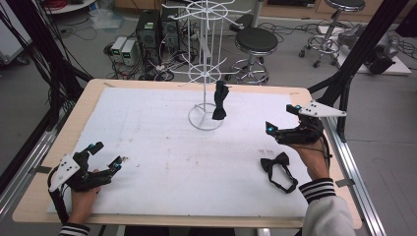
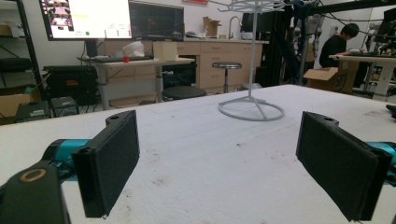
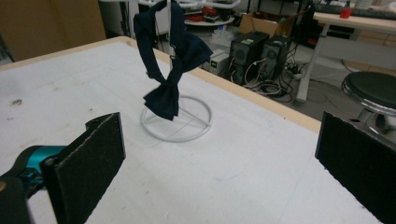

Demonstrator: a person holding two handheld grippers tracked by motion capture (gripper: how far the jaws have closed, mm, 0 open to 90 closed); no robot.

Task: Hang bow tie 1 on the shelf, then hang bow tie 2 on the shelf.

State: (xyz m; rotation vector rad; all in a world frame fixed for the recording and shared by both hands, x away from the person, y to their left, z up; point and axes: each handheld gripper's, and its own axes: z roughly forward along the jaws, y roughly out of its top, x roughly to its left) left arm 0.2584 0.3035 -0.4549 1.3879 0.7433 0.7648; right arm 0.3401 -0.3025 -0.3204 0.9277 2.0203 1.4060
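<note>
Black fabric: one bow tie [image 1: 279,170] lies flat on the white table [image 1: 162,147], just beside your right wrist and below the right gripper [image 1: 282,124]. A second bow tie [image 3: 167,63] already hangs from the white wire rack [image 1: 205,64], draped down near its ring base.

Right gripper: jaws spread wide, holding nothing, raised above the table and aimed toward the rack. Left gripper [image 1: 105,156]: also wide open, empty, low at the near left edge, well apart from both ties.

Likely job: hang the lying tie on the rack.

Risks, as I judge them:
- Strap loop trails beside the bow; pinch only the strap and the bow swings, may snag the rack.
- Rack looks light; a nudge while hooking could tip it or shake the hung tie loose.
- Your sleeve sits close to the tie; it could drag it.
</note>
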